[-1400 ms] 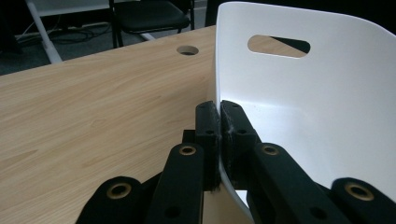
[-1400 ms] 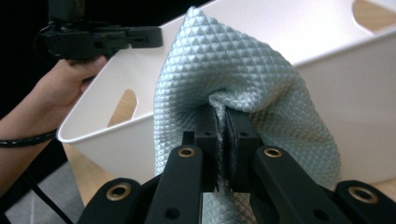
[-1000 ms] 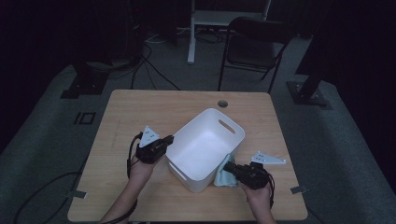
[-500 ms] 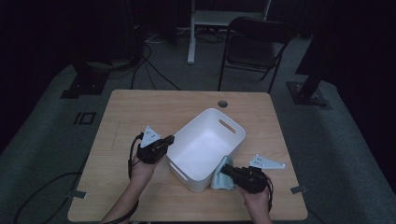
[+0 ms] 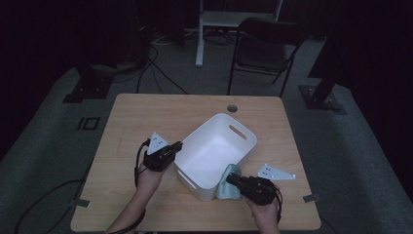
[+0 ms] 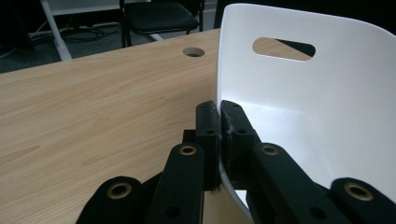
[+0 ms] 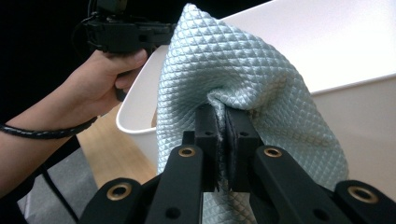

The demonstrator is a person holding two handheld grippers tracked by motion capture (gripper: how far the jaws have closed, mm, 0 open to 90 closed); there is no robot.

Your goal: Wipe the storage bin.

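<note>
A white plastic bin (image 5: 214, 153) with handle slots sits on the wooden table (image 5: 146, 122). My left gripper (image 5: 176, 147) is shut on the bin's left rim (image 6: 219, 100), one jaw outside the wall and one inside. My right gripper (image 5: 233, 178) is shut on a pale blue quilted cloth (image 5: 226, 186) held against the bin's near right wall. In the right gripper view the cloth (image 7: 233, 79) bunches between the jaws and drapes in front of the bin's rim (image 7: 327, 46). The other hand and its gripper (image 7: 123, 32) show beyond it.
A round cable hole (image 5: 232, 108) lies near the table's far edge. A dark folding chair (image 5: 265, 48) and a white stand (image 5: 199, 34) are behind the table. Cables run across the floor at the left.
The right gripper has shifted slightly left with the cloth, bringing it up against the bin's wall. The left gripper and bin stay put.
</note>
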